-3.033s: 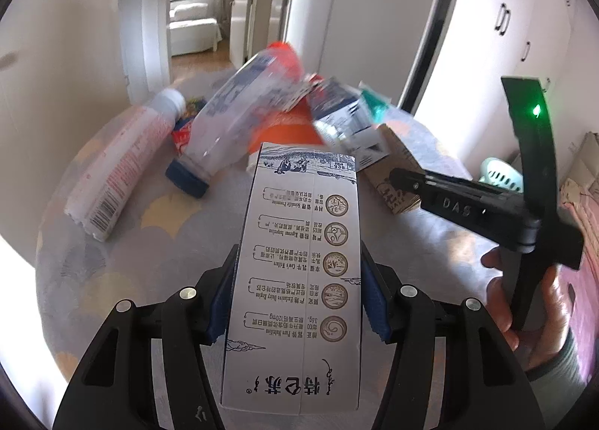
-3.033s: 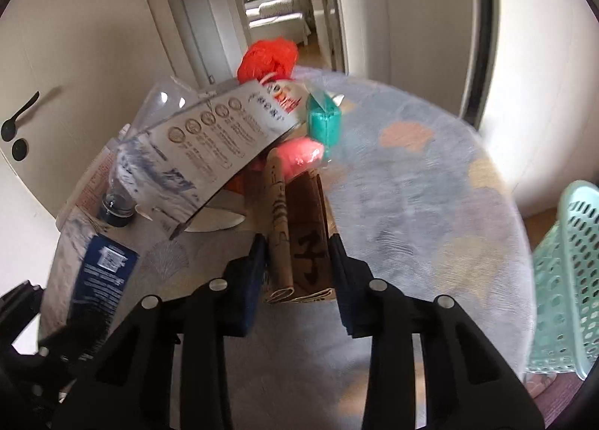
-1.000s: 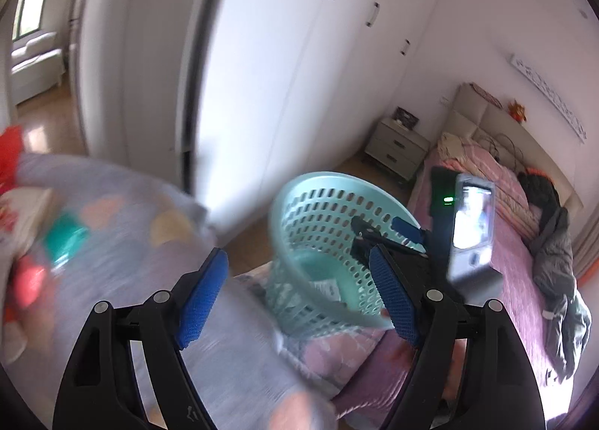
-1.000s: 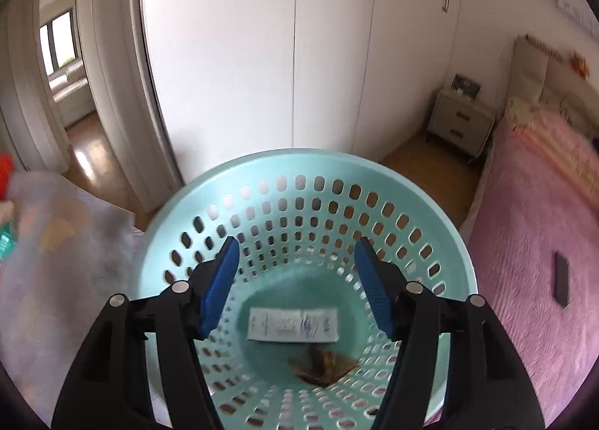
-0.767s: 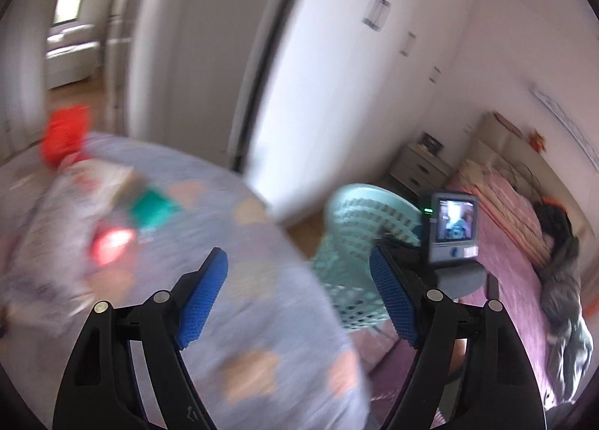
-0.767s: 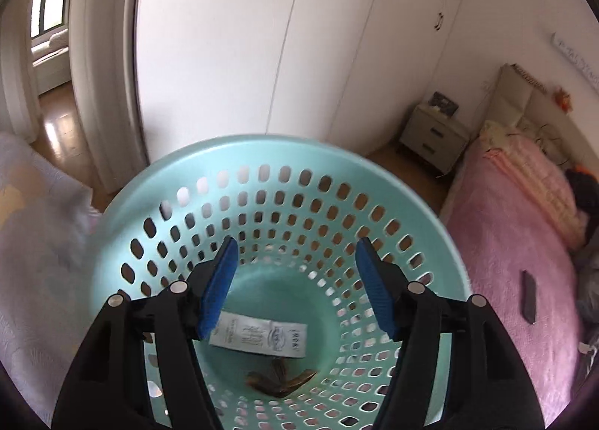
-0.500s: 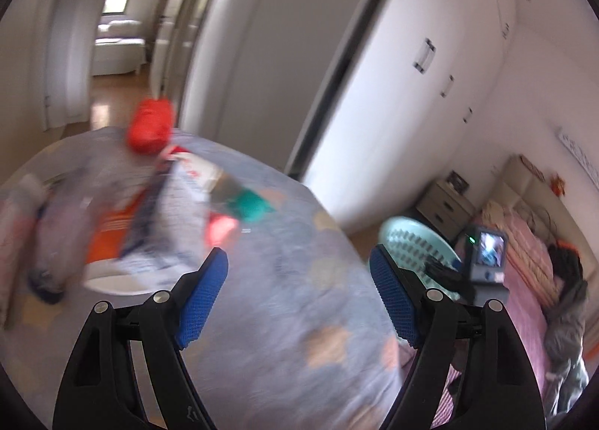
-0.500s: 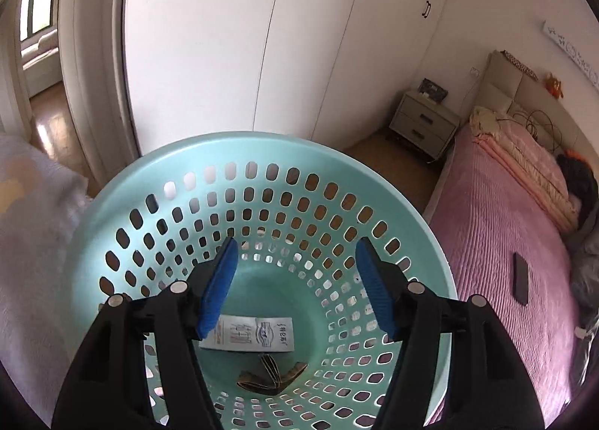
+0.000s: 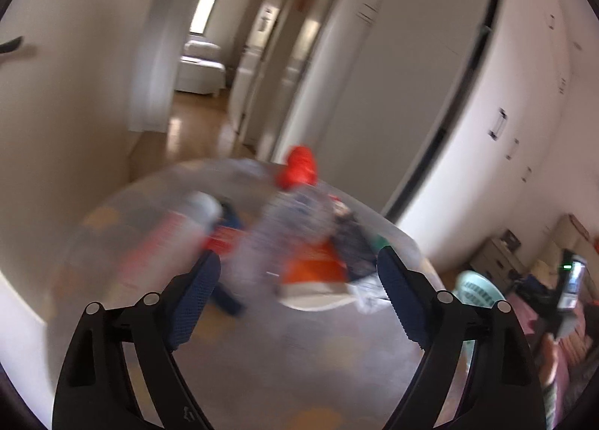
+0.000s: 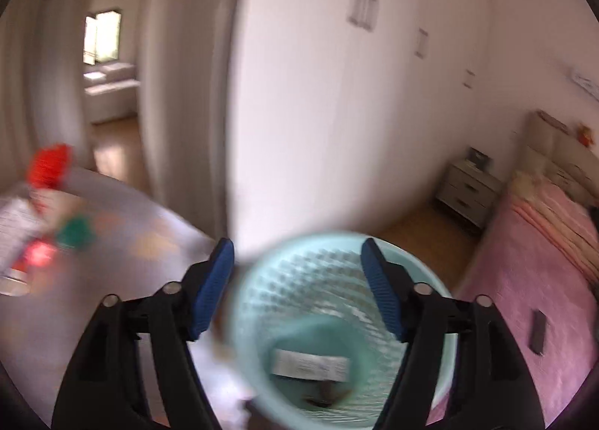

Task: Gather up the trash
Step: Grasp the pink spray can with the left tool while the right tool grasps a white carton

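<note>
In the blurred left wrist view a heap of trash lies on the round table (image 9: 299, 347): a clear plastic bottle (image 9: 288, 227), a white tube bottle (image 9: 176, 227), a red bag (image 9: 299, 167), an orange packet (image 9: 314, 269). My left gripper (image 9: 297, 295) points at the heap, its jaws opening with nothing between them. The right gripper (image 10: 297, 287) hangs above the mint perforated basket (image 10: 430, 280), its jaws opening too and holding nothing. A white carton (image 10: 310, 364) and a brown wrapper (image 10: 325, 392) lie at the basket's bottom.
White wardrobe doors (image 10: 355, 111) stand behind the basket, with a pink bed (image 10: 543, 280) and a nightstand (image 10: 468, 194) to its right. A doorway (image 9: 202, 66) opens onto a hallway behind the table. In the left wrist view the basket (image 9: 477, 291) and the other gripper (image 9: 569, 291) sit at far right.
The left gripper has swung from the basket back over the table toward the trash heap and spread wider. The right gripper has lifted and drawn back from the basket, its jaws wider.
</note>
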